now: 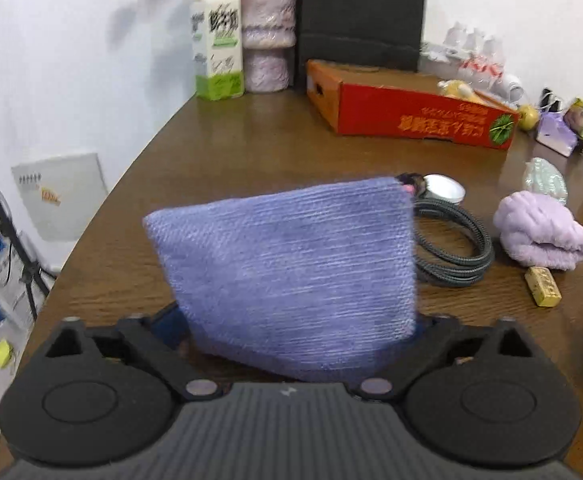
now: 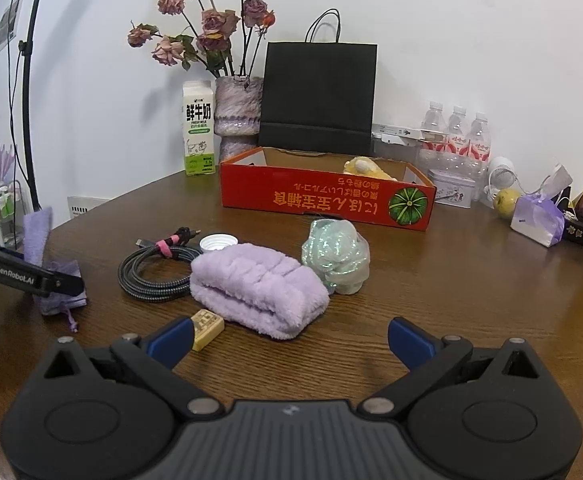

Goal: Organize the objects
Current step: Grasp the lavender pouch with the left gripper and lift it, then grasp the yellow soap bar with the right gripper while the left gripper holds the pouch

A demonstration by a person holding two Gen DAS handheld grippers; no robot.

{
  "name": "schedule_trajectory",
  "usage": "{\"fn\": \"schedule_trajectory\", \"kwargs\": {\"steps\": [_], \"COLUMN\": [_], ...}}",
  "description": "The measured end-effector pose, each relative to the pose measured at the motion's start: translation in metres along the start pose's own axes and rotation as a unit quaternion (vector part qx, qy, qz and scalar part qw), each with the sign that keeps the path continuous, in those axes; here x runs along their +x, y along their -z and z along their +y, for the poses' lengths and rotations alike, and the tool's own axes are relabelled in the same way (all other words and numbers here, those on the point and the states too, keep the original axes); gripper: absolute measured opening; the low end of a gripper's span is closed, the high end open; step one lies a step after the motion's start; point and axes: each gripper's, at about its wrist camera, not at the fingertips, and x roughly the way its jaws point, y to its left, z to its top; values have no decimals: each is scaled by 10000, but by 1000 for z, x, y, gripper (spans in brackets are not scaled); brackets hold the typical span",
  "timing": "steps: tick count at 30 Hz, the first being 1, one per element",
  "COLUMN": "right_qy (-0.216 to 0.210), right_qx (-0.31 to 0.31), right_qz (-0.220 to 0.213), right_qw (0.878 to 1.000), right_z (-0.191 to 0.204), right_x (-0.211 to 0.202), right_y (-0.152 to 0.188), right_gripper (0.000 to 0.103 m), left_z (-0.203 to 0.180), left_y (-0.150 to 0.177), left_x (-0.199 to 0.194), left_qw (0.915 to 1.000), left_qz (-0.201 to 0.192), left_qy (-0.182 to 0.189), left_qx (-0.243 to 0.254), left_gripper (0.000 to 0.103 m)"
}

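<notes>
My left gripper (image 1: 291, 332) is shut on a purple fabric pouch (image 1: 291, 276), which stands up between the fingers and hides them; the pouch also shows in the right wrist view (image 2: 57, 280), with the left gripper (image 2: 67, 284) on it. My right gripper (image 2: 289, 338) is open and empty, just in front of a folded lilac towel (image 2: 257, 288). A small yellow block (image 2: 207, 324) lies by its left finger. A coiled grey cable (image 2: 155, 270), a white cap (image 2: 218, 243) and a glittery green ball (image 2: 337, 256) lie behind the towel. A red cardboard box (image 2: 327, 200) stands further back.
A milk carton (image 2: 198, 128), a vase of dried roses (image 2: 237, 116) and a black paper bag (image 2: 317, 100) line the wall. Water bottles (image 2: 457, 136), a tin (image 2: 451, 188), a yellow fruit (image 2: 507, 200) and a lilac gift bag (image 2: 537, 220) sit at the right. The table edge (image 1: 91, 216) curves on the left.
</notes>
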Motion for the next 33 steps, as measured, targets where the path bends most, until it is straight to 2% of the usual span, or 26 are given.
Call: {"fn": "schedule_trajectory", "kwargs": {"steps": [1,2,3,6,8,10,15,20,23,33], "right_qy": [-35,-81,-140,-321,-379,-415,-512,-299,-328,-518], "right_qx": [-7,-14,-27,-69,-71,-27,128,138,199,197], "right_qz": [33,62,96,186,258,400,697,687,610,291], "right_qw": [10000,9999,9999,9993,9989,9983,9962,9971,9974,9980], "right_z": [3,5,9,24,33,40,50,56,53,42], "right_x": [3,5,7,15,22,29,42,48,47,27], "right_y": [-1,-2,-2,-5,-6,-8,-6,-7,-7,-1], "right_gripper": [103,103,103,103,103,98,69,54,29,28], "left_z": [-2,-4,-6,-9,-8,-6,-1,-2,0,1], "left_y": [2,5,6,10,11,11,10,11,12,12], "left_x": [-3,-6,-8,-12,-14,-15,-17,-18,-19,-20], "left_qw": [9999,9998,9996,9992,9990,9989,9982,9981,9979,9981], "left_qz": [-75,-154,-220,-354,-404,-438,-529,-573,-614,-572], "left_qy": [67,84,101,178,183,152,176,189,159,-41], "left_qx": [21,72,115,83,50,-36,-200,-133,-154,-237], "left_gripper": [77,67,50,23,19,18,18,18,18,18]}}
